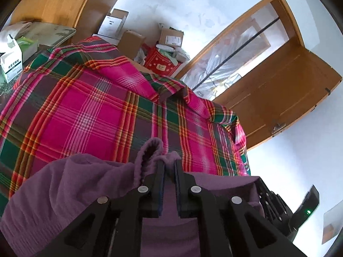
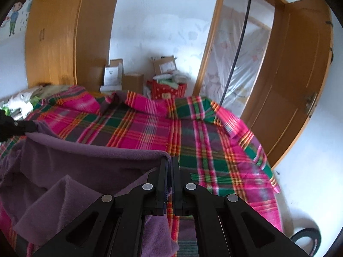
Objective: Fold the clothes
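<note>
Left hand-held gripper (image 1: 169, 167): jaws drawn in close, a fold of purple fleece garment (image 1: 70, 184) pinched between the pads, its hemmed edge looping up just above the fingertips. Right hand-held gripper (image 2: 169, 167): jaws nearly together, clamped on the garment's top edge at its right corner (image 2: 90, 156). The fleece hangs stretched between the two grips, raised over the near part of the bed, with its lower part slumped in folds at left (a loose flap lies under the right gripper's frame). The left gripper shows at the far left edge of the right wrist view (image 2: 12, 126), holding the other end. Bed covered by a plaid sheet (image 1: 85, 107) in magenta, green and orange, rumpled along the far side. Beyond the bed: cardboard boxes (image 1: 130, 42) and a red bag (image 1: 160, 64) against the white wall, wooden wardrobe (image 2: 55, 34) at left, open wooden door (image 2: 300, 68) at right.
</note>
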Motion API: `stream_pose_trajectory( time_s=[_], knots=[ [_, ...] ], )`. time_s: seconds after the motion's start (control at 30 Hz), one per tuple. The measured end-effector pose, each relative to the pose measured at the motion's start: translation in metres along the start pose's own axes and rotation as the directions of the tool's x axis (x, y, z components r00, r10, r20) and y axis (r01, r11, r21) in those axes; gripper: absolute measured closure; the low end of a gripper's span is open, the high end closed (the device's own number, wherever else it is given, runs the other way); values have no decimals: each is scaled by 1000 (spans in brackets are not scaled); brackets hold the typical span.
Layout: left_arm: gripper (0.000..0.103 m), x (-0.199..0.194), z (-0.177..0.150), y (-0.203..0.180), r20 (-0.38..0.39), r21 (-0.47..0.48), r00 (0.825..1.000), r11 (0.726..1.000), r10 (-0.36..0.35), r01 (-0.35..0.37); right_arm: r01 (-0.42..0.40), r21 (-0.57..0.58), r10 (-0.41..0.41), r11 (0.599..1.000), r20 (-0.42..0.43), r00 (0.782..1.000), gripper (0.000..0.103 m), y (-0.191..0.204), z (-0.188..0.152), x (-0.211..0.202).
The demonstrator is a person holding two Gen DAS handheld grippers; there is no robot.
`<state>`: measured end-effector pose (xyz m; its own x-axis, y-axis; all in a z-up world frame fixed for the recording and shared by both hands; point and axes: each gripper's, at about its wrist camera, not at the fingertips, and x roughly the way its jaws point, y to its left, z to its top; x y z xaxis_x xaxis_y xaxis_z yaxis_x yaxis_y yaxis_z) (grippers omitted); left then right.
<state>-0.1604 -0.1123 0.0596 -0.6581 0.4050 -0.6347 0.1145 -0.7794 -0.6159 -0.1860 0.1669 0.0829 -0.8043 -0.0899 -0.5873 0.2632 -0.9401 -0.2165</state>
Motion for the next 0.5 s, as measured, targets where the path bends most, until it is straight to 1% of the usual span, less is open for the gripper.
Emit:
stream_pose_trajectory(
  time_s=[0.07, 0.1, 0.17, 0.27, 0.3, 0.37, 0.43, 0.5],
  knots=[
    [91, -3, 1, 3, -18, 6, 1000, 1000, -14, 14, 23, -15, -24, 1000, -35, 999, 100, 3, -3, 14],
    [87, -7, 1, 5, -22, 11, 1000, 1000, -18, 18, 29, -9, -30, 1000, -59, 998, 100, 3, -5, 21],
    [81, -16, 1, 8, -3, 16, 1000, 1000, 14, -14, 28, 18, -26, 999, -92, 995, 100, -1, -8, 31],
    [80, -35, 1, 19, 15, 22, 999, 999, 34, -35, 26, 60, -18, 998, -129, 992, 100, -8, -12, 42],
    [79, -39, 0, 22, 14, 33, 998, 998, 55, -55, 25, 63, -16, 998, -137, 990, 100, -8, -14, 44],
    [78, -46, -4, 24, 13, 67, 996, 994, 89, -90, 25, 61, -16, 998, -155, 988, 100, -8, -14, 47],
    [77, -51, -14, 26, 2, 122, 993, 986, 116, -116, 18, 61, -7, 998, -180, 984, 100, -7, -14, 48],
    [77, -52, -26, 25, -29, 182, 991, 976, 130, -123, 12, 69, 2, 998, -196, 981, 100, -8, -15, 47]
  ],
)
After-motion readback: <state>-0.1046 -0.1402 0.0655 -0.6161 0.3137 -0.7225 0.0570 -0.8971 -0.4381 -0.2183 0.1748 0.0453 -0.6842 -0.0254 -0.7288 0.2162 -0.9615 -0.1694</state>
